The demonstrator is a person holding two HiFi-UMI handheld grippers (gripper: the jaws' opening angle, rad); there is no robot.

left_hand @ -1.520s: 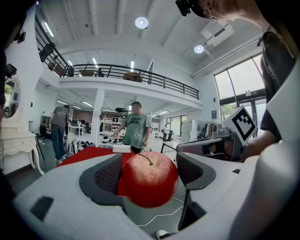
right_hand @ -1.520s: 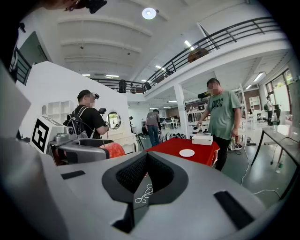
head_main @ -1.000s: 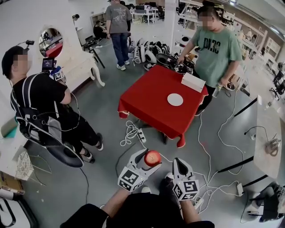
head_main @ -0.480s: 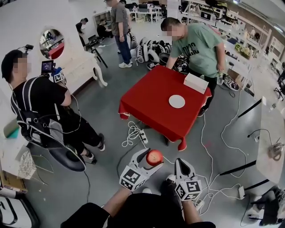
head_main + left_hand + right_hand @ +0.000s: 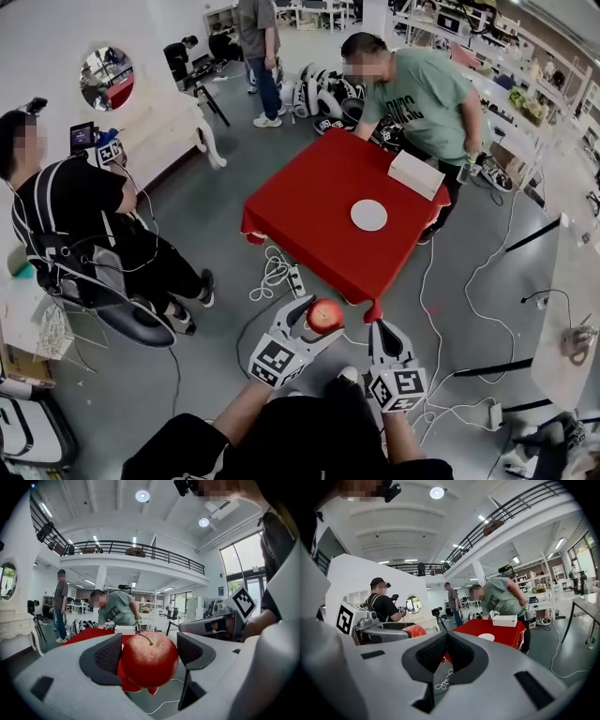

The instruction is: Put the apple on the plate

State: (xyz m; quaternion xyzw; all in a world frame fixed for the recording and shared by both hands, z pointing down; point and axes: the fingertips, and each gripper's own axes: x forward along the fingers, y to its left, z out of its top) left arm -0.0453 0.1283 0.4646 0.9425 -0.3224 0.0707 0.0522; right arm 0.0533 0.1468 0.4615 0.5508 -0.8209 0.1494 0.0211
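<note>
A red apple (image 5: 324, 316) with a short stem sits between the jaws of my left gripper (image 5: 314, 314), which is shut on it; in the left gripper view the apple (image 5: 149, 659) fills the gap between the dark pads. My right gripper (image 5: 382, 334) is beside it on the right, shut with nothing in it, its pads meeting in the right gripper view (image 5: 446, 654). The white plate (image 5: 368, 215) lies on the red table (image 5: 309, 216) ahead of both grippers, also seen small in the right gripper view (image 5: 486, 637).
A white box (image 5: 417, 174) lies at the table's far right corner, where a person in a green shirt (image 5: 422, 94) leans over. A seated person in black (image 5: 84, 225) is at the left. Cables and a power strip (image 5: 296, 281) lie on the floor before the table.
Both grippers, the left one still holding the apple, have come nearer to the red table. The person in green has bent over the table's far corner.
</note>
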